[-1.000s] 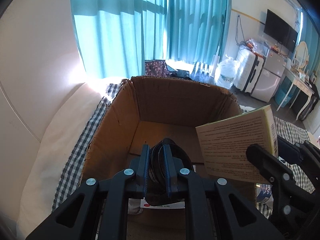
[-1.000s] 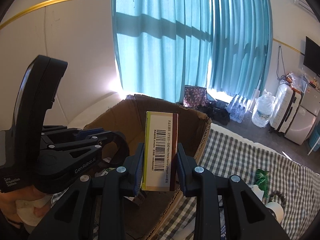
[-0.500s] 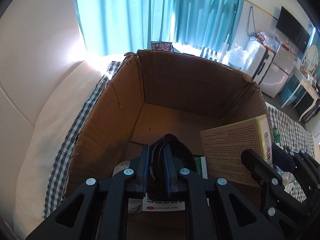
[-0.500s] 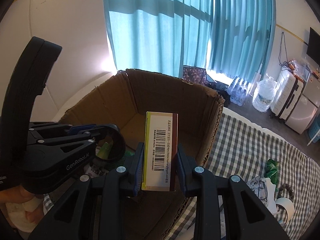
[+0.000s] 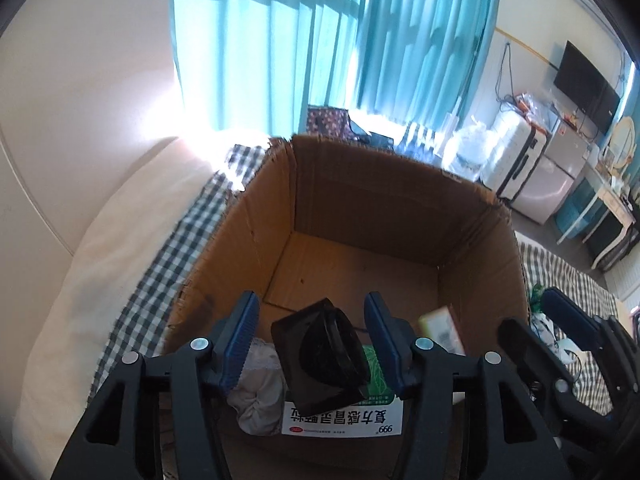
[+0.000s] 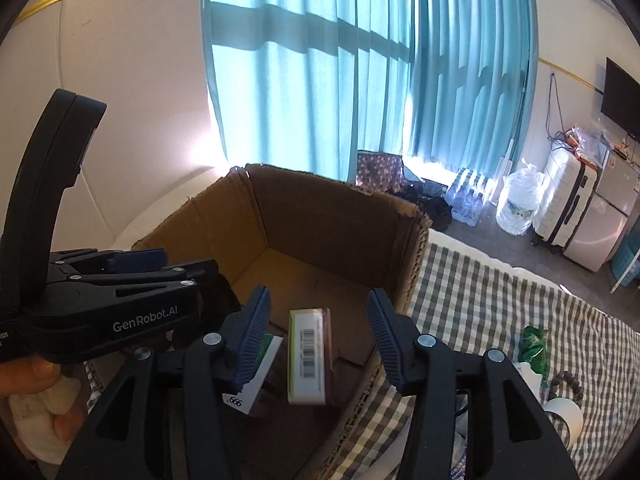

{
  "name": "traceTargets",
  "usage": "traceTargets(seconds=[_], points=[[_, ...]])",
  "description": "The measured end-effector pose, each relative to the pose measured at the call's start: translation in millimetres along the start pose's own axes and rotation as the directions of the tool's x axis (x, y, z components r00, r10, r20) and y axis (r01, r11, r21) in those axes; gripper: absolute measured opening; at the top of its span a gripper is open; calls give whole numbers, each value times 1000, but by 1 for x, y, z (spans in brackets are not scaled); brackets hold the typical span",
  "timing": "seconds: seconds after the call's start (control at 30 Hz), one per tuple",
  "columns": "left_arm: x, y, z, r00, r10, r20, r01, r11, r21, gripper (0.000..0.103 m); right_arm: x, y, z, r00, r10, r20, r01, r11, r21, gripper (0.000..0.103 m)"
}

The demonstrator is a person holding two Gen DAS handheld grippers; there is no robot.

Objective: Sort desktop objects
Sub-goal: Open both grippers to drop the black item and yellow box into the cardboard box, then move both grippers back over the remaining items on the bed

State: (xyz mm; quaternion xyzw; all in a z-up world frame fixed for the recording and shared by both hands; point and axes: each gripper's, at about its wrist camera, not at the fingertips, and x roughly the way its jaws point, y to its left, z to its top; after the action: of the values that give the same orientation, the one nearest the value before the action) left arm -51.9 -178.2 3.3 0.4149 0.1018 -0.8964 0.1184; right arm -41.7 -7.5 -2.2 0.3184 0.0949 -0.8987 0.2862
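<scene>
Angling down over cardboard box (image 5: 360, 216), left tool (image 5: 312, 332) opening, black object (image 5: 320, 360) unpinched, right tool (image 6: 318, 328) opening, book (image 6: 310, 356) loose.

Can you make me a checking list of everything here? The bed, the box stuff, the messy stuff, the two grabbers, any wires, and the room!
Surface: checked bedsheet, with a cardboard box standing on it.
Job's things: black object and barcoded small box, each between spread pads and touched by neither, over the box. A 999 medicine box and crumpled cloth lie inside.
Clutter: green packet, bead bracelet and white tape roll on the sheet.
Grippers: left gripper jaws opening; right gripper jaws opening.
Cables: wires hang down the wall beside the TV.
Surroundings: teal curtains, suitcase, water bottles.
</scene>
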Motion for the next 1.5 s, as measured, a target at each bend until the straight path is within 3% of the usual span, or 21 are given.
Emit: traceTargets(seconds=[0.23, 0.33, 0.4, 0.43, 0.47, 0.53, 0.63, 0.83, 1.07, 1.5], points=[[-17, -3, 4, 997, -15, 79, 17, 1000, -20, 71, -23, -11, 6, 999, -40, 35, 40, 999, 24, 51], [-26, -8, 4, 993, -20, 116, 21, 1000, -8, 84, -34, -17, 5, 998, -51, 48, 49, 997, 54, 51], [-34, -10, 5, 988, -19, 153, 21, 1000, -11, 101, -41, -21, 5, 997, -56, 53, 52, 996, 66, 51], [-38, -9, 4, 985, -22, 171, 25, 1000, -14, 103, -45, -23, 5, 997, -58, 57, 54, 996, 69, 53], [-44, -10, 4, 981, -27, 193, 31, 999, -17, 103, -48, -24, 6, 996, -63, 63, 58, 996, 69, 55], [-56, -11, 4, 970, -21, 244, 26, 1000, -17, 103, -56, -25, 8, 993, -78, 88, 72, 995, 72, 73], [-68, -17, 3, 956, 11, 295, -11, 1000, -2, 103, -70, -24, 7, 987, -90, 136, 81, 994, 69, 84], [-81, -34, 0, 950, 10, 313, -27, 998, 51, 103, -94, -30, 8, 974, -127, 186, 120, 991, 52, 99], [-100, -62, 0, 947, -14, 322, -20, 994, 105, 103, -127, -66, 6, 971, -144, 190, 123, 985, 121, 103], [-96, -133, -6, 954, -96, 284, 37, 978, 205, 103, -164, -145, -22, 966, -198, 166, 162, 965, 207, 103]])
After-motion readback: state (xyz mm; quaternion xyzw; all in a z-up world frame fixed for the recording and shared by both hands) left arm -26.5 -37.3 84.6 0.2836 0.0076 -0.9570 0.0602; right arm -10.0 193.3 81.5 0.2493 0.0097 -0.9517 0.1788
